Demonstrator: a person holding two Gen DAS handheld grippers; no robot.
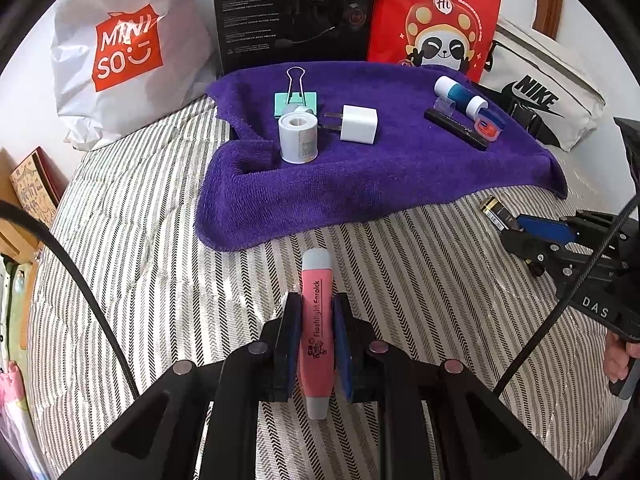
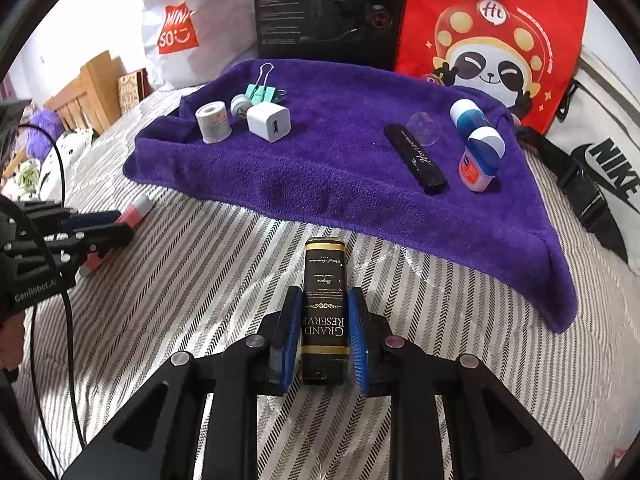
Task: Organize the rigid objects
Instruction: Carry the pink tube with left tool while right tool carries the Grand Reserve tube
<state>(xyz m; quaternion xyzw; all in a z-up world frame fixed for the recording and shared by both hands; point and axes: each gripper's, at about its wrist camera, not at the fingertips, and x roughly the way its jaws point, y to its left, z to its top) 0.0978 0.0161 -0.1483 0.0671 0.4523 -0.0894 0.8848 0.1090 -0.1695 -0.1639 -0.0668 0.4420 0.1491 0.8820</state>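
Note:
My left gripper (image 1: 316, 308) is shut on a pink flashlight earpick (image 1: 317, 320) with grey ends, low over the striped bedspread (image 1: 140, 240). My right gripper (image 2: 323, 304) is shut on a black and gold "Grand Reserve" box (image 2: 324, 308), also just in front of the purple towel (image 2: 340, 184). On the towel's left lie a tape roll (image 1: 298, 136), a white charger plug (image 1: 358, 124) and a mint binder clip (image 1: 296, 98). On its right lie a black stick (image 1: 456, 129), a blue and white tube (image 1: 460, 96) and a small Vaseline tub (image 1: 487, 124).
Behind the towel stand a white Miniso bag (image 1: 124, 52), a black box (image 1: 296, 12) and a red panda bag (image 1: 436, 16). A white Nike bag (image 1: 544, 96) with a black strap lies at the right. A cable (image 1: 80, 280) crosses the left side.

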